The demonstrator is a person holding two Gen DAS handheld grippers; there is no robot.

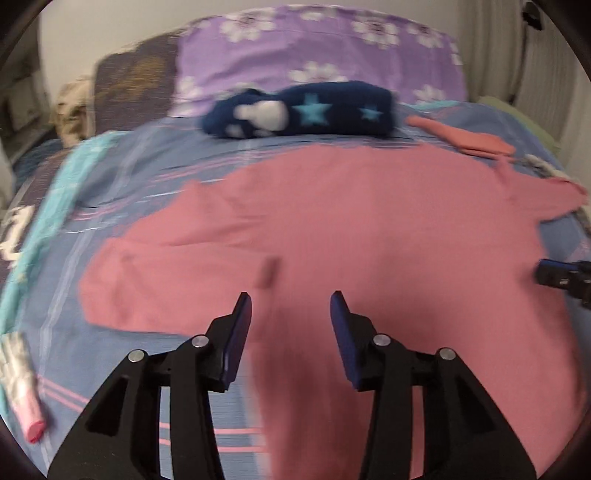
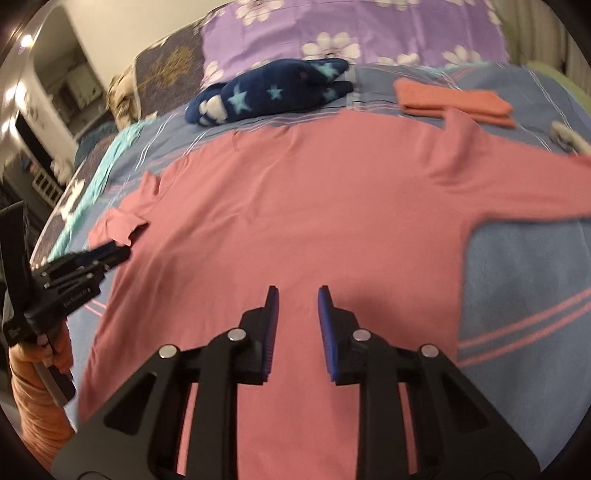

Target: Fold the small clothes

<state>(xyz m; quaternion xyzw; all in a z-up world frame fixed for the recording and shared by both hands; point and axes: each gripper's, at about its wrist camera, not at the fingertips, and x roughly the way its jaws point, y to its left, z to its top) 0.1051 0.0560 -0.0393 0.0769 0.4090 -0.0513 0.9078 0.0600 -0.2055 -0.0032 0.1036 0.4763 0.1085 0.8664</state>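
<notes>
A pink long-sleeved shirt [image 1: 332, 229] lies spread flat on the bed, sleeves out to both sides; it also fills the right wrist view [image 2: 295, 206]. My left gripper [image 1: 291, 299] is open and empty, just above the shirt's near left part. My right gripper [image 2: 297, 291] is open and empty over the shirt's lower middle. The left gripper also shows at the left edge of the right wrist view [image 2: 110, 254], by the shirt's left sleeve cuff. The right gripper's tip shows at the right edge of the left wrist view [image 1: 554, 273].
A navy star-patterned plush item [image 2: 266, 92] lies beyond the shirt, by a purple flowered pillow [image 2: 369, 29]. A folded coral cloth [image 2: 454, 101] lies at the back right. A rolled pink-and-white item [image 1: 22, 384] lies at the near left. The blue striped bedspread [image 2: 524, 288] shows at the right.
</notes>
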